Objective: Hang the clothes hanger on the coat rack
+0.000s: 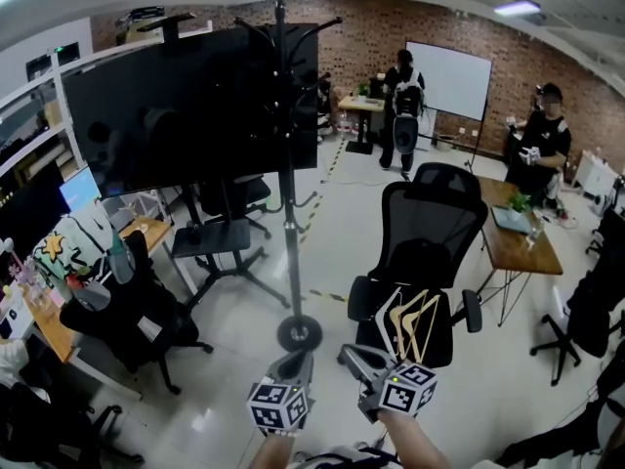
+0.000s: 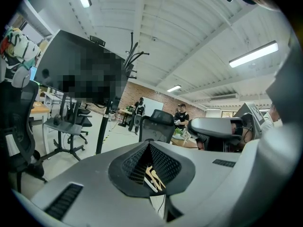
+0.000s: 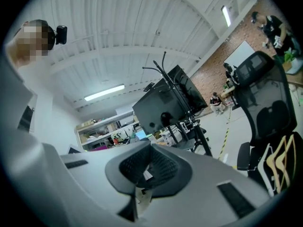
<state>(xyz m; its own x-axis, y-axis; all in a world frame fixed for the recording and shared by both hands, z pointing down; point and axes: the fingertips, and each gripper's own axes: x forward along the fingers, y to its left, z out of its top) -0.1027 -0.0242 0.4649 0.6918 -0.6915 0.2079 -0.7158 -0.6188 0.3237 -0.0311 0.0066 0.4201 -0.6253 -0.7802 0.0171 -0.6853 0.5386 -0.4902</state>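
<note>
Left gripper [image 1: 293,363]: jaws together, nothing between them, held low near the base of the coat rack [image 1: 289,213]. Right gripper [image 1: 357,362]: jaws likewise closed and empty. The clothes hangers [image 1: 414,325] rest on the seat of the black office chair [image 1: 435,225], right of the rack. No hanger is grasped yet; pick-up, transfer and hooking all remain
</note>
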